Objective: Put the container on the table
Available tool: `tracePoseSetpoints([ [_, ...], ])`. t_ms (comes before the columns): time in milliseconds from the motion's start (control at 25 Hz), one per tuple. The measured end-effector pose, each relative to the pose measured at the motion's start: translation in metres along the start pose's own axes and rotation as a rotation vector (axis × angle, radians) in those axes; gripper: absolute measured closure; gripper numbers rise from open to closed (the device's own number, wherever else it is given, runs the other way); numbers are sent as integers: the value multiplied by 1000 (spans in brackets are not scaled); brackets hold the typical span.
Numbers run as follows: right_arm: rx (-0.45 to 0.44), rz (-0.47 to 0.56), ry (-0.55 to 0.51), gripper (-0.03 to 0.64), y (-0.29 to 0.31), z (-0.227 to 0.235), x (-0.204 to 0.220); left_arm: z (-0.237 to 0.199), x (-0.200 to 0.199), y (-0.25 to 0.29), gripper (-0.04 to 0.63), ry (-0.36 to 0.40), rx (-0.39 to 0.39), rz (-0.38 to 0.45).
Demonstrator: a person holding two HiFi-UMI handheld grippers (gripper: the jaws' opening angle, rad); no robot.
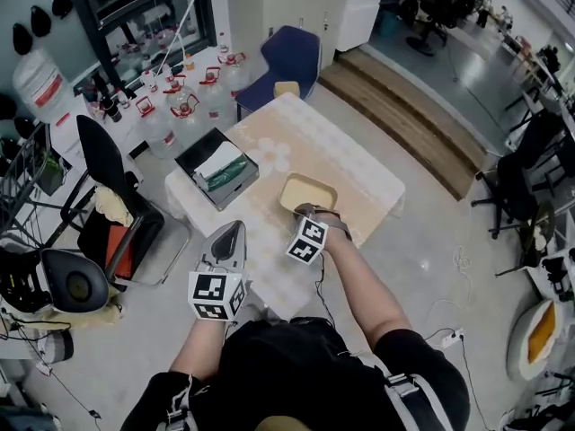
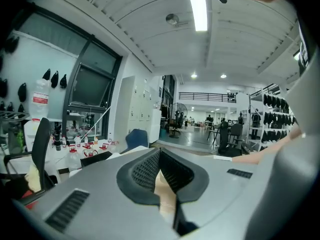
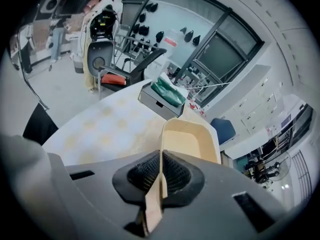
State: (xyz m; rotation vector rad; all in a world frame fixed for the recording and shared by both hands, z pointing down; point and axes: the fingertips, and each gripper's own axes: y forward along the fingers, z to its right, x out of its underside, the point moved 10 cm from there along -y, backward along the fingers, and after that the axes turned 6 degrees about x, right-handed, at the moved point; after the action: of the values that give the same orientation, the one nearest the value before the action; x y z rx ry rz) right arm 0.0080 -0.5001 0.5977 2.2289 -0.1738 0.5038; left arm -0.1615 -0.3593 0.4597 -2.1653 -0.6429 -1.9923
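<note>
The wide rectangular table with the pale, yellow-dotted cloth [image 1: 359,164] fills the floor ahead of me. At its left edge sits a dark open box holding white and green packets [image 1: 216,167], well apart from what I carry. The beige rectangular plastic container [image 1: 305,192] is over the table's near right part, its open side up. I cannot tell whether its base touches the cloth.

My right gripper [image 1: 310,212] is clenched on that container's near wall. In the right gripper view the thin beige wall [image 3: 187,141] runs straight between the two black ribbed pads [image 3: 172,173], which press it from both sides.

My left gripper [image 1: 232,232] hangs just off the table's near edge, left of the container. Its jaws are pressed together at the tips on nothing [image 2: 160,156].
</note>
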Motion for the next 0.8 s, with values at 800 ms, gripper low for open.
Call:
tracePoseSetpoints([
  [800,-110,-156,101,581,91,-44,23,-52,0,-6,581,3,-39,-26],
])
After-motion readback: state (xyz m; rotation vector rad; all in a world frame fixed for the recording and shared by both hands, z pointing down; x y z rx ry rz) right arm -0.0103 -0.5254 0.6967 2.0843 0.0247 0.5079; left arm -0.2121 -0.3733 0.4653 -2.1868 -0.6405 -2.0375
